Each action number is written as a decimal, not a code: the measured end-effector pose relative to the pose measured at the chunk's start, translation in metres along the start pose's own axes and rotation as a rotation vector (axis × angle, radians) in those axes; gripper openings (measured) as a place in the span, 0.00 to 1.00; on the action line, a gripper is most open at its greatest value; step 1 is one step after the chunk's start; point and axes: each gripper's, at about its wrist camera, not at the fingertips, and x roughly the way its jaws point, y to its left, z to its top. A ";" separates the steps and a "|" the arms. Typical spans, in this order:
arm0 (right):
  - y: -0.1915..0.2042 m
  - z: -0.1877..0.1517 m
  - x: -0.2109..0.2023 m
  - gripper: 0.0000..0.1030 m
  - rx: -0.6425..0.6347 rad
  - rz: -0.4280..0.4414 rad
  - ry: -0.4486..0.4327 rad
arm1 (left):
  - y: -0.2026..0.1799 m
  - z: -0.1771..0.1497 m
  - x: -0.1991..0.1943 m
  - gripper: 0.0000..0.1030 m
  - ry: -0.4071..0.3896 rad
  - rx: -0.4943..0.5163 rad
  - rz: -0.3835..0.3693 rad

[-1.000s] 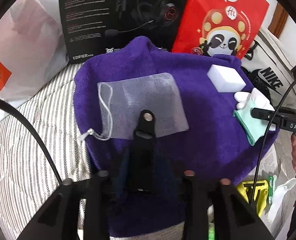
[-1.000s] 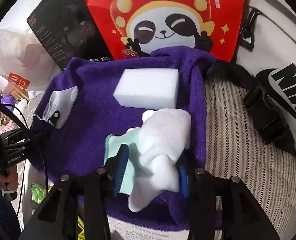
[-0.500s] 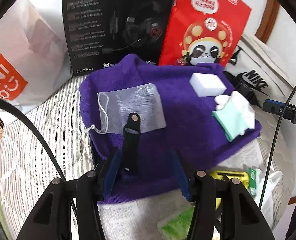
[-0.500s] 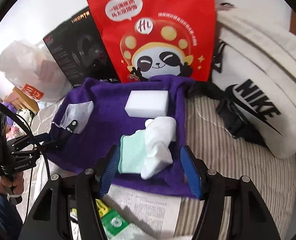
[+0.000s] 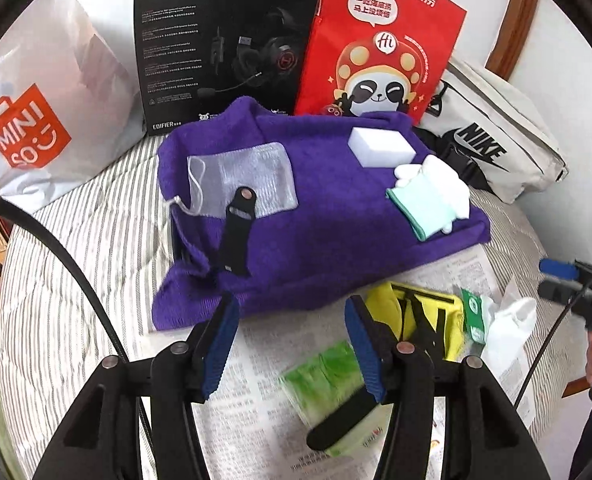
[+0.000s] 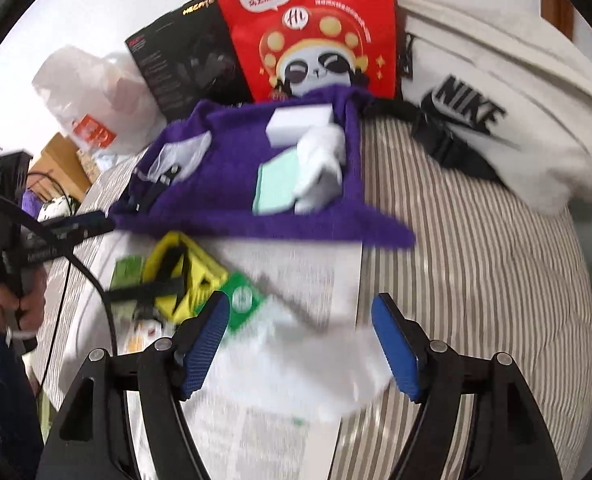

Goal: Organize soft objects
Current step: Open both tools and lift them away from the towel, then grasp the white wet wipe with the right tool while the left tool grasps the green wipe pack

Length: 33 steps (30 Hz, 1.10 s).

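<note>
Now both tongs hang clear of the purple terry towel [image 5: 336, 236] spread on the striped bed [image 5: 95, 280], where a second ago each was down on it. The left tongs [image 5: 291, 344] have let go of the flat black strap [image 5: 235, 236], which lies on the towel overlapping the grey mesh drawstring pouch [image 5: 243, 180]; their jaws are opening with nothing between them. The right tongs [image 6: 300, 340] have released the white-and-mint fabric glove [image 6: 300, 176], left beside the white foam sponge block [image 6: 296, 124] at the towel's far corner; their jaws are widening too, and empty. So four soft items sit gathered on the towel. Likely the next picks are among the clutter on the newspaper sheet [image 5: 263, 400] nearer the tongs: a yellow pouch with black straps [image 5: 416, 316] and a blurred green packet [image 5: 328, 376].
</note>
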 end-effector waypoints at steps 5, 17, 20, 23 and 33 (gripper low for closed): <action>-0.001 -0.031 0.008 0.74 -0.001 0.006 0.029 | -0.004 -0.012 -0.001 0.53 0.016 -0.021 -0.022; -0.003 -0.047 0.046 0.48 0.013 -0.063 0.042 | -0.001 -0.039 -0.017 0.54 0.036 -0.010 0.015; -0.002 -0.045 0.043 0.11 0.001 -0.069 0.037 | 0.004 -0.046 -0.016 0.54 0.039 -0.023 0.016; -0.001 -0.042 0.040 0.10 -0.003 -0.063 0.046 | 0.003 -0.051 -0.014 0.54 0.040 -0.036 -0.015; 0.006 -0.034 0.007 0.09 -0.011 -0.046 -0.016 | -0.010 -0.058 0.002 0.55 0.085 -0.026 -0.011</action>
